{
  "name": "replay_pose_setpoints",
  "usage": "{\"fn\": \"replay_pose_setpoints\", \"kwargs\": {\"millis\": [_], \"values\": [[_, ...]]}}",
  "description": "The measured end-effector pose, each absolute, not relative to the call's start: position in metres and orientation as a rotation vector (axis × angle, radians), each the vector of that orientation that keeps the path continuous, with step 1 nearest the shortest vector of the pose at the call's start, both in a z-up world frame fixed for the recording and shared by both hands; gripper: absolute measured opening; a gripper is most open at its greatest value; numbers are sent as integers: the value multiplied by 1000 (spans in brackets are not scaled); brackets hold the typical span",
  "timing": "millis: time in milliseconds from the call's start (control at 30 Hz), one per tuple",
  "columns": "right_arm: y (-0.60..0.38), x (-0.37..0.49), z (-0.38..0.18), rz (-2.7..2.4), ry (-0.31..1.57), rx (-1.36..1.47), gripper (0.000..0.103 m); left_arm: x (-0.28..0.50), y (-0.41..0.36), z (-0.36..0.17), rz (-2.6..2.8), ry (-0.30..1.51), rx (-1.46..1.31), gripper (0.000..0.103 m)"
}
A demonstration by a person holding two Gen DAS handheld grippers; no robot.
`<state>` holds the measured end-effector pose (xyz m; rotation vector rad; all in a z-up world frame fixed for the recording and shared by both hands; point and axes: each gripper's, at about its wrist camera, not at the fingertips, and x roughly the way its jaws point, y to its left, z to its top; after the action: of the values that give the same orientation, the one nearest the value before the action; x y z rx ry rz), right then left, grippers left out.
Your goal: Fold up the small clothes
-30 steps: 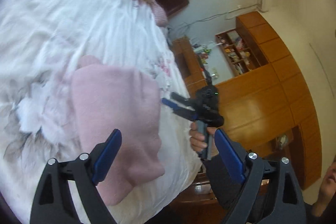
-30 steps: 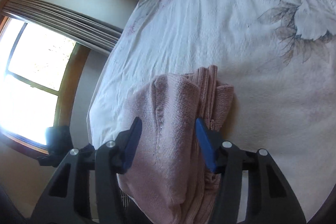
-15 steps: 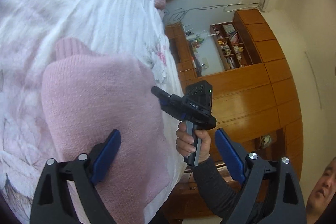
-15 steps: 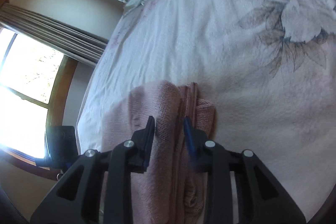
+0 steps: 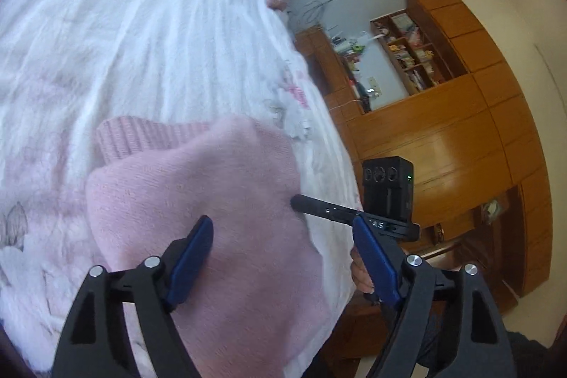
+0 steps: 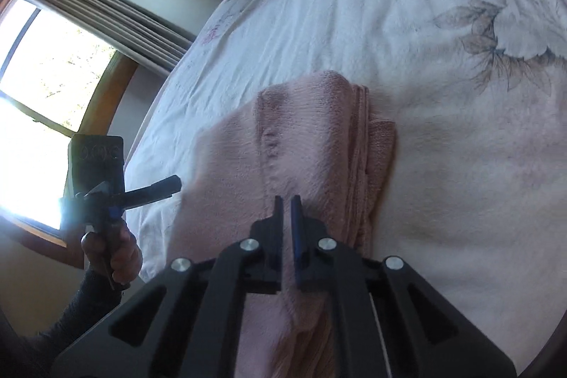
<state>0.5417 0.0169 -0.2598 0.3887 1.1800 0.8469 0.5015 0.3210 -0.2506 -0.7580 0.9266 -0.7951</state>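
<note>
While the right gripper (image 6: 287, 201) pinches the pink sweater (image 6: 312, 144), the left gripper (image 5: 283, 250) hovers wide open above it.

Right fingers (image 6: 296, 222) nearly together, a fold of knit clamped between them; in the left view its tip (image 5: 301, 201) touches the sweater's edge. Left fingers (image 5: 193, 254) well apart, gripping nothing. Sweater lies folded near the edge of the bed (image 5: 141, 41), on the floral white cover, ribbed hem (image 5: 141, 137) showing. Wooden cabinets (image 5: 443, 137) beyond the bed; window (image 6: 42, 116) on the other side.
</note>
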Motion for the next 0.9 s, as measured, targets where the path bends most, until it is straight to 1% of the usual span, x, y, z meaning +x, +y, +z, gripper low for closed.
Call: {"fn": "replay_pose_setpoints", "kwargs": {"millis": [67,100,167,200,233,267,300,333,367,400,433,467,500,567,633,667,700,733,800,867,900], "values": [[22,520,-247,928,1174,389,9,471,318,-232,-900,884,-747,83],[25,512,-248,950,1186,376,9,459,314,-232,-925,896,-725,83],[27,506,-266,928,1236,338,9,451,305,-255,-919,984,-713,81],[25,507,-278,892,1266,329,8,451,303,-271,-900,1026,-713,75],[20,510,-292,860,1293,326,0,451,302,-284,-904,1043,-732,67],[14,515,-304,850,1308,351,0,451,304,-295,-901,1044,-748,59],[7,520,-311,852,1323,407,0,452,307,-302,-871,1040,-756,32],[2,520,-311,847,1326,437,0,452,312,-309,-831,1044,-777,16],[1,517,-304,837,1313,414,0,452,315,-313,-801,1049,-794,16],[0,513,-294,828,1294,394,0,446,318,-308,-792,1033,-803,30],[-1,510,-284,833,1279,400,5,439,320,-299,-809,1001,-818,62],[-2,507,-274,851,1260,411,9,430,321,-289,-842,966,-838,72],[-3,499,-265,887,1243,420,9,422,321,-280,-876,941,-845,77],[3,484,-257,937,1235,419,9,409,314,-270,-927,924,-826,77],[14,477,-272,935,1285,394,9,411,308,-280,-895,976,-804,77],[14,477,-284,922,1318,395,9,416,304,-290,-868,1016,-794,75],[11,477,-297,883,1342,386,8,418,303,-300,-849,1044,-794,66],[5,475,-306,824,1341,346,0,420,305,-307,-831,1052,-804,58],[-16,476,-320,795,1349,421,0,417,313,-312,-806,1039,-858,56],[-24,468,-309,787,1316,430,0,406,311,-302,-795,1029,-835,69],[-22,461,-299,795,1294,425,5,398,311,-293,-817,1011,-831,79]]}}
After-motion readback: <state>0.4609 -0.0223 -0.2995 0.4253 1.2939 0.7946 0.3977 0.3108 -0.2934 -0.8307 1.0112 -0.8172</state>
